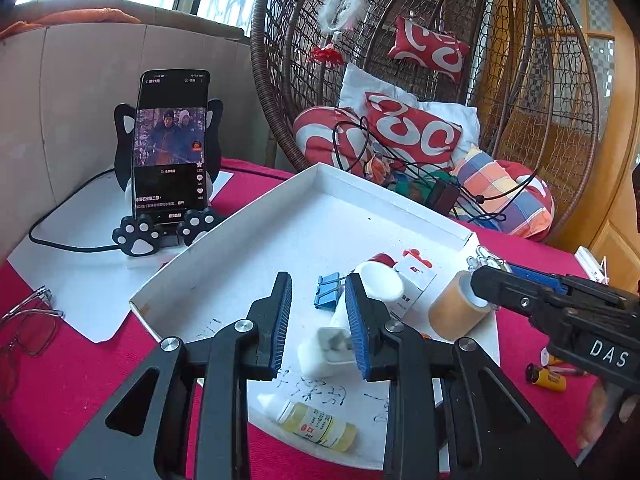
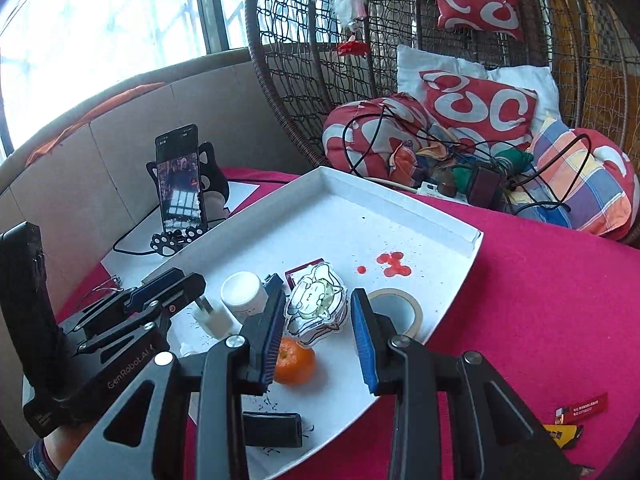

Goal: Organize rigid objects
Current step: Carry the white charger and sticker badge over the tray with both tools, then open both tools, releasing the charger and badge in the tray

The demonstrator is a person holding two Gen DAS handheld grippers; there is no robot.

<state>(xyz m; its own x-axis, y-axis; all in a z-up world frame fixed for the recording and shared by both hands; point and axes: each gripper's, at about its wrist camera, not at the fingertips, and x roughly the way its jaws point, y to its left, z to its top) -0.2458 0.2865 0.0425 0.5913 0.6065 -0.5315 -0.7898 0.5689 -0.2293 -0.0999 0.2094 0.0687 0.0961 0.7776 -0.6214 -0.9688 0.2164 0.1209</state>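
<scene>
- Left wrist view: left gripper [image 1: 318, 322] spread wide around white charger [image 1: 326, 354], tray [image 1: 280, 224] centre; close squarely, avoid blue clip [image 1: 328, 290] at 12 o'clock.
- Right gripper [image 2: 318, 330] parted, gripping nothing, above sticker [image 2: 316, 306].

I read the left gripper [image 1: 318, 322] as parted, blue pads facing each other with a clear gap, angled downward. The right gripper [image 2: 318, 340] is likewise spread wide, nothing between its fingers [image 2: 366, 340]. Both sit close together, left's tip pointing toward right's side.
</scene>
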